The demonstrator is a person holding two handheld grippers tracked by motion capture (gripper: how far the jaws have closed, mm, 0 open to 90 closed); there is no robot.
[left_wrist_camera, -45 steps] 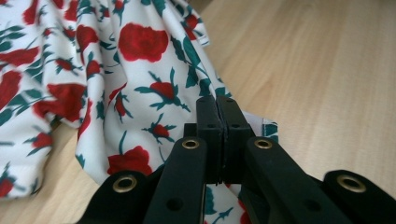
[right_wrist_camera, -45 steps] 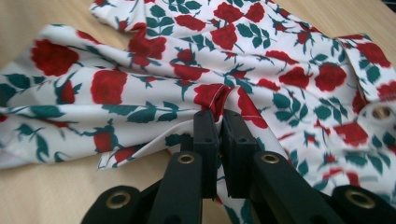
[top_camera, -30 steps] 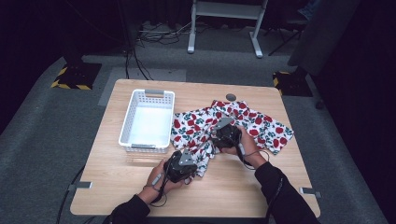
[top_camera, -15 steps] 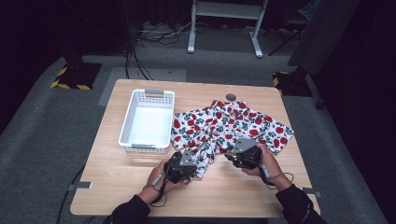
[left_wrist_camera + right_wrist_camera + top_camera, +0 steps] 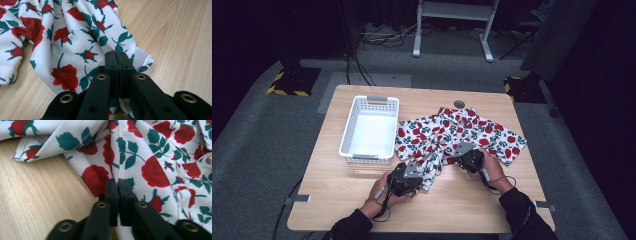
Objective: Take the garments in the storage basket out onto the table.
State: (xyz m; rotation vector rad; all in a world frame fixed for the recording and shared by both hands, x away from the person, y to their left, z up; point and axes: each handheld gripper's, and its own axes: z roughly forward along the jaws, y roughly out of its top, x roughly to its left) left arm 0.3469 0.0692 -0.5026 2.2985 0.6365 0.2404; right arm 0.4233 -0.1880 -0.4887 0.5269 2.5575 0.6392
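Note:
A white cloth printed with red roses (image 5: 452, 131) lies spread and rumpled on the table's right half. My left gripper (image 5: 418, 171) sits at its near left corner, and its jaws are shut on the cloth's hem (image 5: 140, 60), with fabric bunched between the pads. My right gripper (image 5: 460, 156) rests on the near edge of the cloth, further right. Its jaws have just closed and now pinch a fold of the rose cloth (image 5: 150, 170) between the fingertips (image 5: 111, 185).
An empty white plastic basket (image 5: 369, 150) stands on the left half of the wooden table (image 5: 362, 205). A small dark round disc (image 5: 458, 104) lies near the far edge. A button (image 5: 209, 159) shows on the cloth.
My right gripper has moved from the middle of the cloth toward its near edge and shut on the fabric. The left gripper has stayed put, still gripping its corner.

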